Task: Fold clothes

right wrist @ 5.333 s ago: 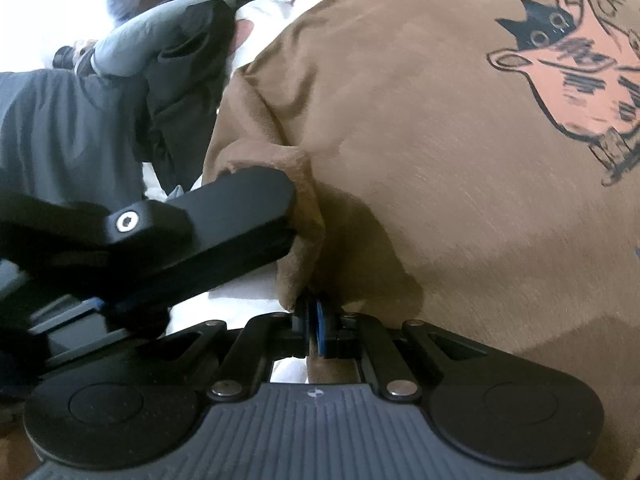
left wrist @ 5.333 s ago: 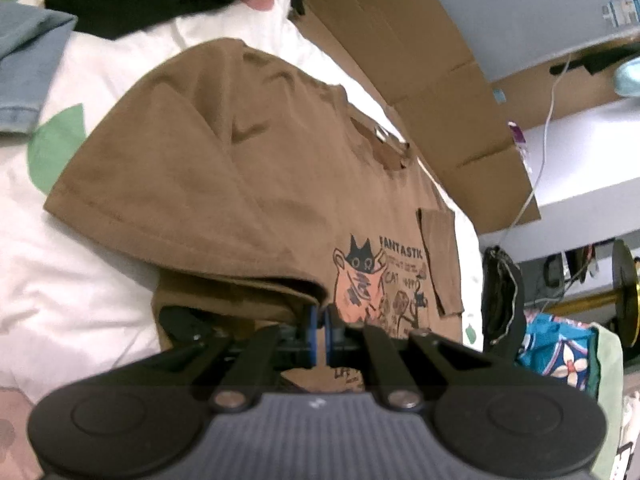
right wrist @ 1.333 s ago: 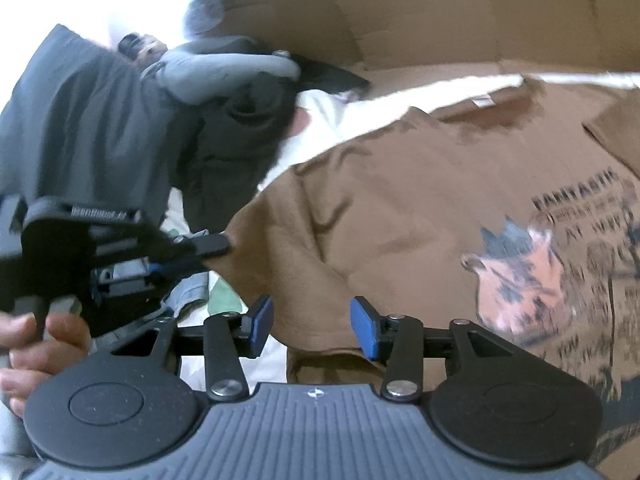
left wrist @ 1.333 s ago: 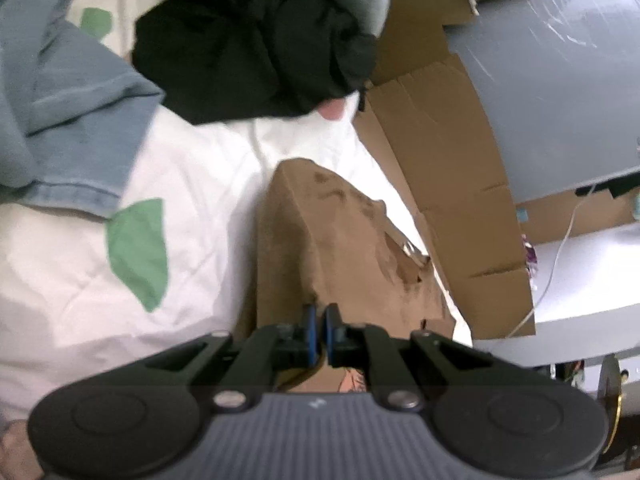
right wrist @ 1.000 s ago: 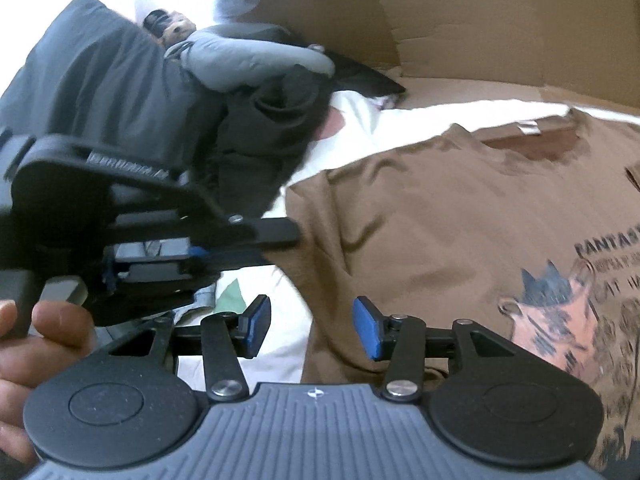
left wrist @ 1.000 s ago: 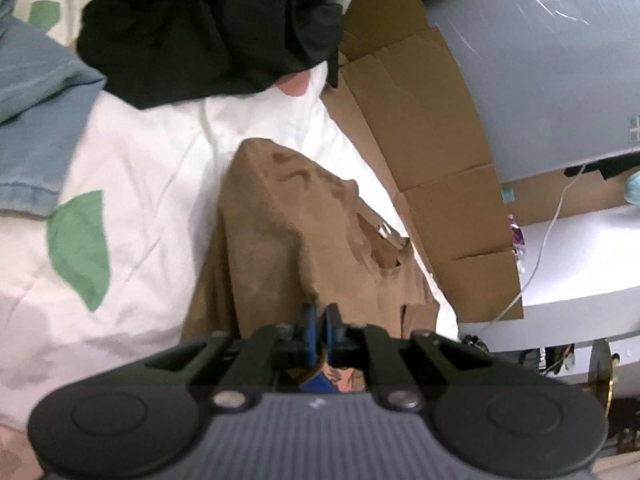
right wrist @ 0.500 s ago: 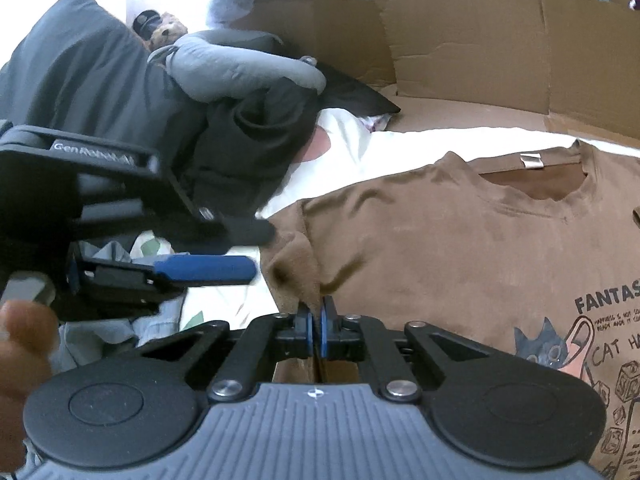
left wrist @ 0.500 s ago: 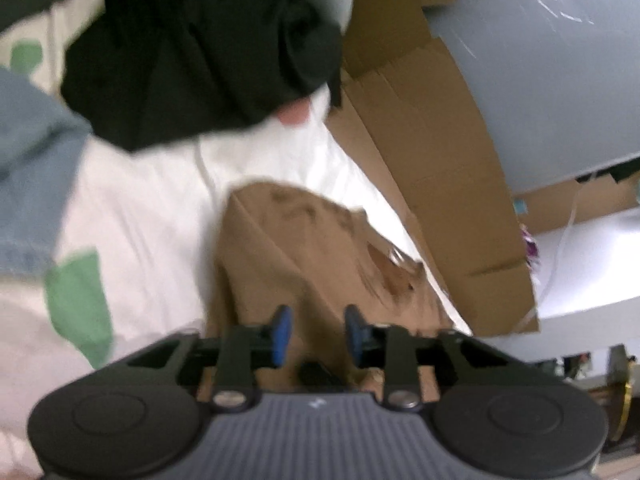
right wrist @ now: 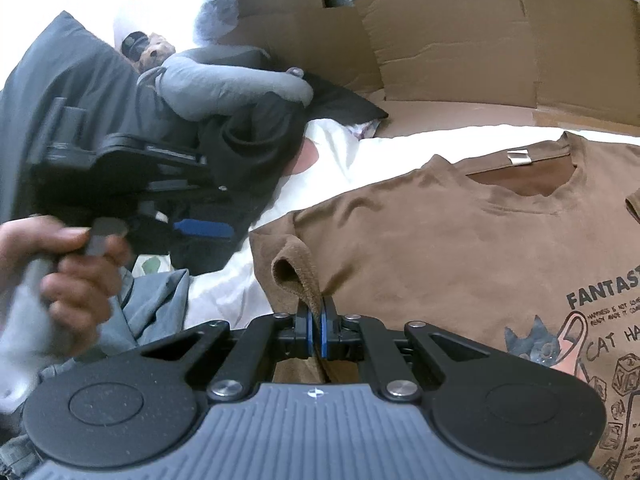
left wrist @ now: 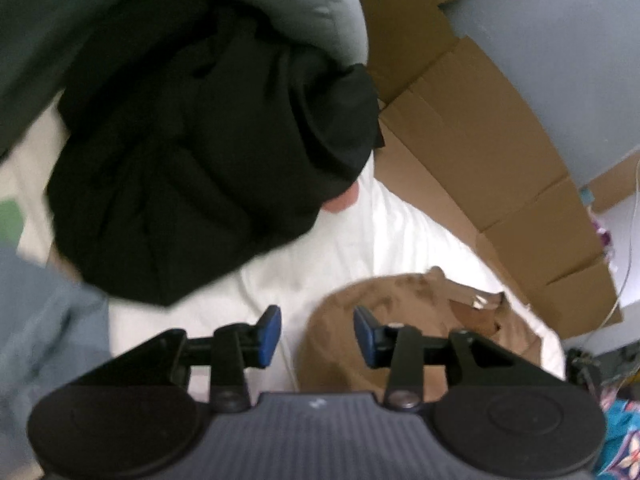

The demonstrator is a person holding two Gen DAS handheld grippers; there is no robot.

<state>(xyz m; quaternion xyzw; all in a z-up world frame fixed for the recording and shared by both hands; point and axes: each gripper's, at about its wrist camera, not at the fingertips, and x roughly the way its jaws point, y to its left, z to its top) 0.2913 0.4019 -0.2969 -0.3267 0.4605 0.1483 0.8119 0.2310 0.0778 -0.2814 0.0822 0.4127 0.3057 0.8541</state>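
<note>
A brown T-shirt (right wrist: 440, 248) with a cat print lies face up on the white sheet (right wrist: 340, 148), its left sleeve folded in. My right gripper (right wrist: 317, 332) is shut on a raised fold of brown cloth at that left edge. In the left wrist view the brown T-shirt (left wrist: 400, 304) shows only its shoulder and collar, just beyond the right finger. My left gripper (left wrist: 316, 332) has its jaws opening with nothing between them, over the white sheet (left wrist: 380, 232). The right wrist view shows the left gripper (right wrist: 216, 210) held by a hand (right wrist: 60, 264), left of the shirt.
A black garment pile (left wrist: 208, 140) and a grey pillow (left wrist: 300, 4) lie beyond the left gripper. A blue denim garment (left wrist: 40, 320) sits at its left. Flattened cardboard (right wrist: 440, 40) lines the far side of the bed.
The left gripper let go of the brown shirt, opened and swung left away from it. The right gripper closed on the shirt's left edge and has stayed put since.
</note>
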